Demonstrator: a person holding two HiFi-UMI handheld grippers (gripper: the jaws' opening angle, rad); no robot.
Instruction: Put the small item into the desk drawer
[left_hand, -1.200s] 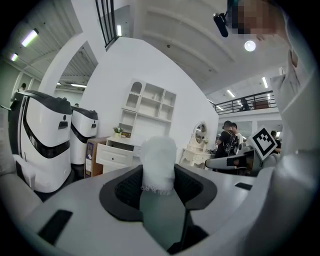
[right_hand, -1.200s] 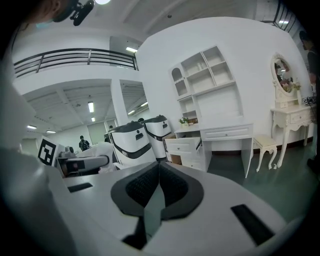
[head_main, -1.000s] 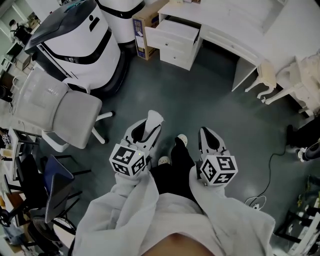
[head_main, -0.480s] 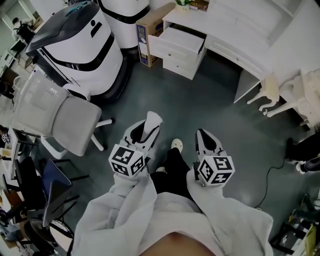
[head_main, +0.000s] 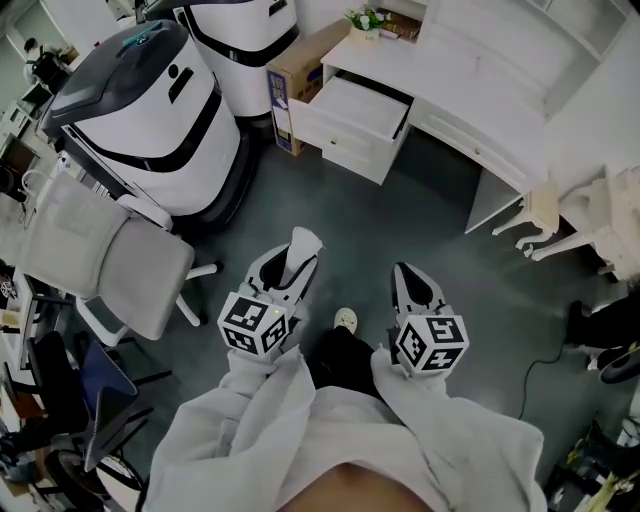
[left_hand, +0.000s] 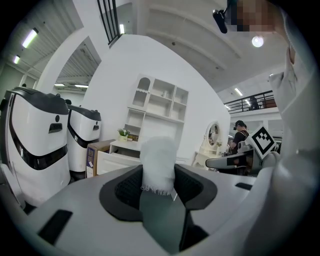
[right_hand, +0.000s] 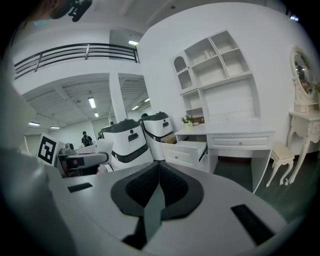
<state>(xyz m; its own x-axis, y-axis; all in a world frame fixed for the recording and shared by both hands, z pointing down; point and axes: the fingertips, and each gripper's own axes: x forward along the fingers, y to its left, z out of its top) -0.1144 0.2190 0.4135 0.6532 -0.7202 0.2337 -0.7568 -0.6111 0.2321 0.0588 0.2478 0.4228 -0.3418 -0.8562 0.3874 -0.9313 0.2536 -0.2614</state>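
A small white fluffy item (head_main: 303, 243) sticks up between the pads of my left gripper (head_main: 298, 252), which is shut on it. In the left gripper view the item (left_hand: 158, 165) rises out of the left gripper (left_hand: 159, 189) and hides part of the desk behind. My right gripper (head_main: 408, 276) hangs beside it over the floor, its jaws together with nothing in them; the right gripper view shows the right gripper (right_hand: 157, 192) the same way. The white desk (head_main: 480, 60) stands ahead with one drawer (head_main: 352, 108) pulled open. That drawer (right_hand: 188, 150) shows beyond the right jaws.
Two large white and black machines (head_main: 140, 100) stand at the left of the desk, with a cardboard box (head_main: 295, 65) between them and the drawer. A grey office chair (head_main: 105, 255) is at my left. A white stool (head_main: 545, 205) and a floor cable (head_main: 545, 345) lie at the right.
The desk and its open drawer have drawn nearer and lower in the head view as the person walks toward them. Both grippers ride along with their jaws unchanged.
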